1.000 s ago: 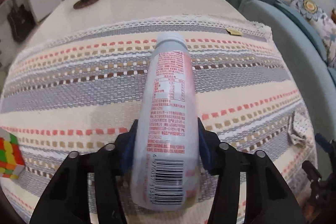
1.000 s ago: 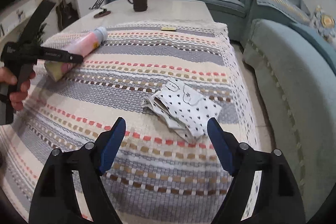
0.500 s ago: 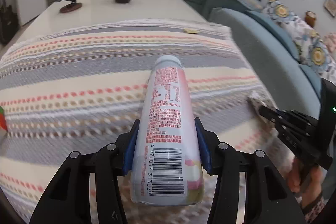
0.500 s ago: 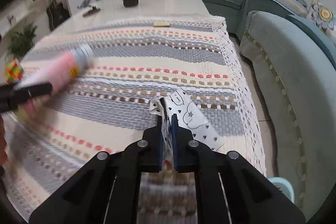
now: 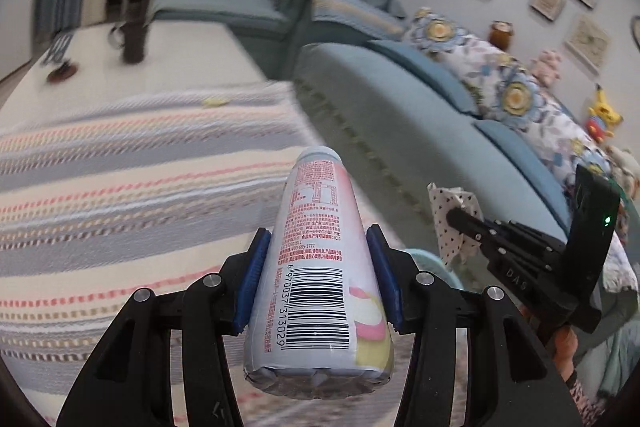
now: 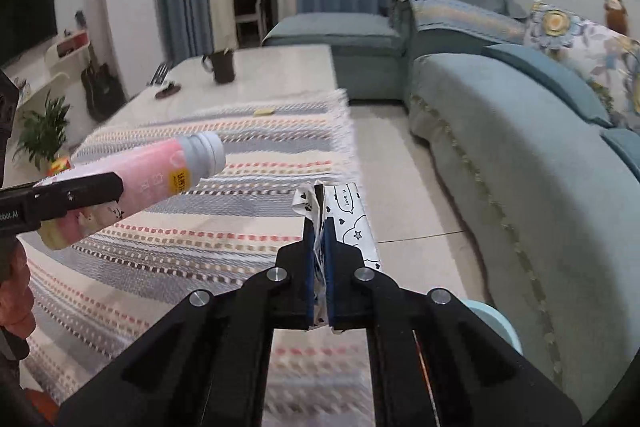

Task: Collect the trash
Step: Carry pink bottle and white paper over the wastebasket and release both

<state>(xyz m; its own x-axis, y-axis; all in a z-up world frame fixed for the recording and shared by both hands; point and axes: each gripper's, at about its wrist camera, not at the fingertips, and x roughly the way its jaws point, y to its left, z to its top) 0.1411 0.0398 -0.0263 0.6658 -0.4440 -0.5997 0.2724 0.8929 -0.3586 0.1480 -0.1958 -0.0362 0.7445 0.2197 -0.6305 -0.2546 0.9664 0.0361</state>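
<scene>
A second ago the right hand-held gripper (image 6: 319,259) hung wide open over the wrapper (image 6: 352,215) lying on the striped cloth (image 6: 168,259); now its jaws are pressed together on that wrapper, lifted clear of the surface (image 6: 280,67) near the cloth's edge. The left hand-held gripper (image 5: 318,279) still clamps the bottle (image 5: 320,259), partly open around its body, cap pointing away, and both have swung from over the cloth toward the sofa (image 5: 400,115). Count: one bottle, one spotted wrapper, two hand-held grippers. Just below the right one peeks one pale blue bin rim (image 6: 496,319). Farther off on the surface stand one dark mug (image 6: 222,65) and one small yellow scrap (image 6: 265,112) on the cloth's far edge.
</scene>
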